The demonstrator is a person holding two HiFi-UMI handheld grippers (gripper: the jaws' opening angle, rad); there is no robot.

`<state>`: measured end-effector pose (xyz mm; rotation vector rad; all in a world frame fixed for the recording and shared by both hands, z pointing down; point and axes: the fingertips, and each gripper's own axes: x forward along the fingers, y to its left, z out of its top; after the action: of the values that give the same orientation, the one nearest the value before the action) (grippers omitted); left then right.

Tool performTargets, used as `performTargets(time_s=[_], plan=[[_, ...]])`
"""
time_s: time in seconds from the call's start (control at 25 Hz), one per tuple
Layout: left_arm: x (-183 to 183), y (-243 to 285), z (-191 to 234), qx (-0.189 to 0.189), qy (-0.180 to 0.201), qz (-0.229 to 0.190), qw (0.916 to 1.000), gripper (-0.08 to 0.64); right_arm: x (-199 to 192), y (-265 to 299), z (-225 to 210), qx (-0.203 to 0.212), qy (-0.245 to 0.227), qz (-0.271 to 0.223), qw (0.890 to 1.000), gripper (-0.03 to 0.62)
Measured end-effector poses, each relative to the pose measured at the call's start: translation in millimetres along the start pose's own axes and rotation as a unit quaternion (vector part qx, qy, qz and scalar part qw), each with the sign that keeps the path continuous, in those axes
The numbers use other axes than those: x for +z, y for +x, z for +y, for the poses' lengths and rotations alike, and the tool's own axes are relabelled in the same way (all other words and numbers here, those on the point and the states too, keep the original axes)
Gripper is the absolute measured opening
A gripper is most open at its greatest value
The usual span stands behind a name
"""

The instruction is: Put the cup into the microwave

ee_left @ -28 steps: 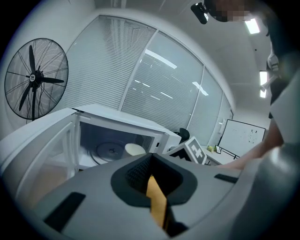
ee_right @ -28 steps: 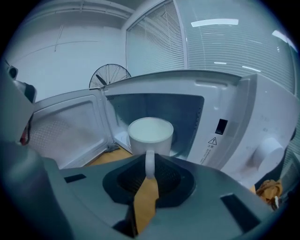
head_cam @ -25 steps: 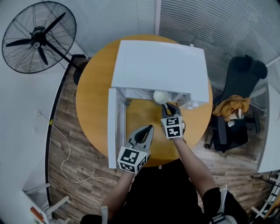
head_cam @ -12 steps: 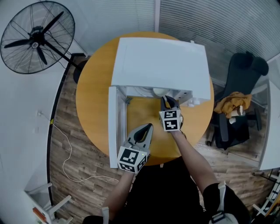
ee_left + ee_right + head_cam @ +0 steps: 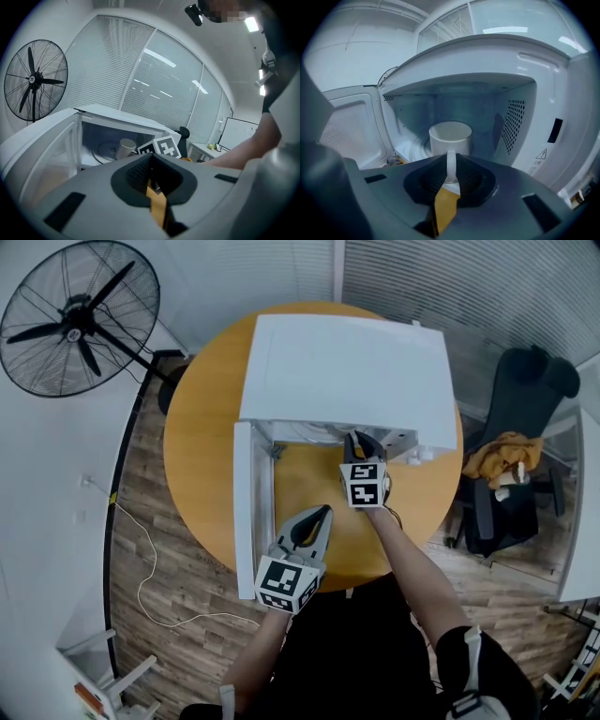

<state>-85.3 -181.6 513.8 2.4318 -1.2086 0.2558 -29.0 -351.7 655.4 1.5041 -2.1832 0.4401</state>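
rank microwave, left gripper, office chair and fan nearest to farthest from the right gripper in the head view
1. microwave: the right gripper is at its open front, its jaws having just been closing on the cup handle
2. left gripper: lower left
3. office chair: to the right
4. fan: far upper left

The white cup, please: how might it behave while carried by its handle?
The cup looks rigid and probably breakable, like ceramic. The right gripper has just been closing its jaws on only the thin handle, so the cup may pivot.
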Motion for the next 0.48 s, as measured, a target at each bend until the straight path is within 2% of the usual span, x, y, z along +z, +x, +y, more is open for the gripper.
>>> performTargets(time_s=[0.48], plan=[[-1, 0, 0, 0.004, 0.004, 0.002, 1.0, -0.006, 17, 29, 1, -0.001, -0.017, -0.023, 1.0, 0.044]])
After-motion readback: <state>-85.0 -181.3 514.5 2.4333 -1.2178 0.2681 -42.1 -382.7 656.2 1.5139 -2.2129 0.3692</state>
